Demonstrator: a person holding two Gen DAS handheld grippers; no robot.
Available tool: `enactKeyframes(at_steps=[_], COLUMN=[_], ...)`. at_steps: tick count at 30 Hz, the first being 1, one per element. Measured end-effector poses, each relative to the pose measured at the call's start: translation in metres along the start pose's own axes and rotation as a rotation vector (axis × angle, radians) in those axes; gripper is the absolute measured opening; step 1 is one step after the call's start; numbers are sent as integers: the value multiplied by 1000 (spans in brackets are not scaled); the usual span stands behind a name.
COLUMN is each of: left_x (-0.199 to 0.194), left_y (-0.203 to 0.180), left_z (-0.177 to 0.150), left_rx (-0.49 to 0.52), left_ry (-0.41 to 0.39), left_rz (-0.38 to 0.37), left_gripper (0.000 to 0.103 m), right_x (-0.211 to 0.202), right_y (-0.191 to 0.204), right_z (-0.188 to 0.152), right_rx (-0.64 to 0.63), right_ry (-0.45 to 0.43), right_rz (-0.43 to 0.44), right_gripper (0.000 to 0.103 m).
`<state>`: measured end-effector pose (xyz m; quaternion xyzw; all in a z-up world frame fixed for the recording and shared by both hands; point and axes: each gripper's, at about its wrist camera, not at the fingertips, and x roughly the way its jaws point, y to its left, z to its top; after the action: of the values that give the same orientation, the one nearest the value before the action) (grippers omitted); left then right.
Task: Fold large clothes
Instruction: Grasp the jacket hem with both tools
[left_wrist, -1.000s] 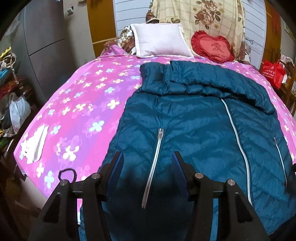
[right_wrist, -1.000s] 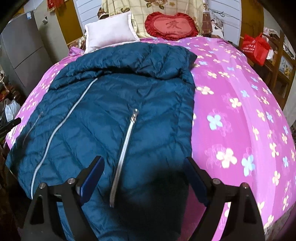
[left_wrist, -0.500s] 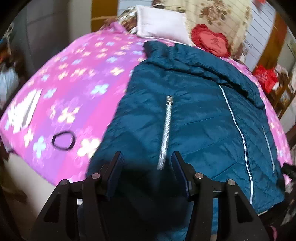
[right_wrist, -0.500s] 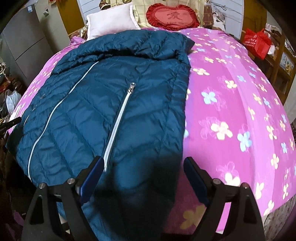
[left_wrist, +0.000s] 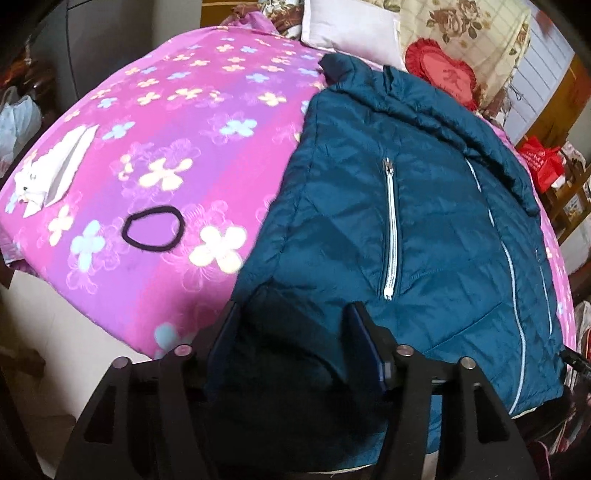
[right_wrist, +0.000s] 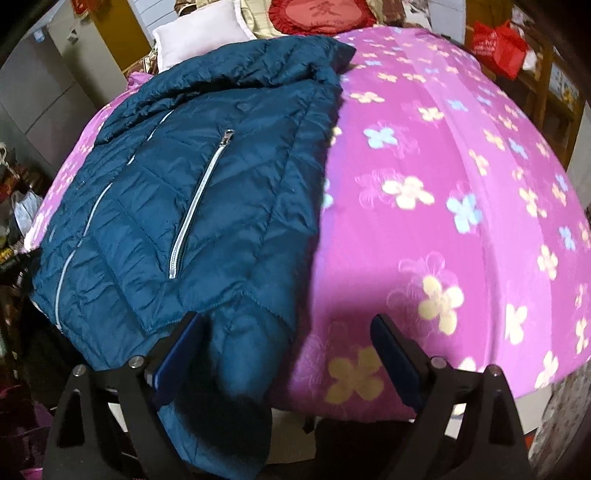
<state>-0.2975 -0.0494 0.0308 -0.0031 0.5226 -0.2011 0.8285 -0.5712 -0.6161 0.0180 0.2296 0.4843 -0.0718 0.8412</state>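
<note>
**Both grippers poised over the jacket's near hem**

Now the teal quilted down jacket (left_wrist: 424, 221) lies front up on the pink flower-print bedspread (left_wrist: 177, 155), collar toward the far pillows, its near hem hanging over the near edge of the bed, probably so the hem corners can be caught from below. The left gripper (left_wrist: 291, 343) has just been opening its fingers; they stand fairly wide astride the jacket's near left corner, fabric between them but not visibly pinched. The right gripper (right_wrist: 286, 354) has its fingers spread wide over the near right corner, where a sleeve or hem end droops off the bed; only the left pad is close to cloth.

Right of the jacket the bedspread is bare, leaving room to fold. On the left a black hair-tie ring (left_wrist: 153, 230) and a white folded cloth (left_wrist: 55, 170) lie well apart from the jacket. A red heart-shaped cushion (left_wrist: 441, 72) sits beyond the collar.
</note>
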Motion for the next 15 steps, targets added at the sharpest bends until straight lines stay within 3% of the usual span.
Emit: enactKeyframes(at_steps=[11, 15], left_x=[-1, 1], left_y=[31, 21], left_z=[5, 2], left_rx=[-112, -69], left_ry=[15, 7], left_rz=[-9, 1], left_gripper=[45, 46], right_x=[13, 15], right_y=[24, 34], right_z=[-12, -11], right_rx=[-57, -83], right_ry=[28, 20], right_rz=[108, 155], right_gripper=[95, 95])
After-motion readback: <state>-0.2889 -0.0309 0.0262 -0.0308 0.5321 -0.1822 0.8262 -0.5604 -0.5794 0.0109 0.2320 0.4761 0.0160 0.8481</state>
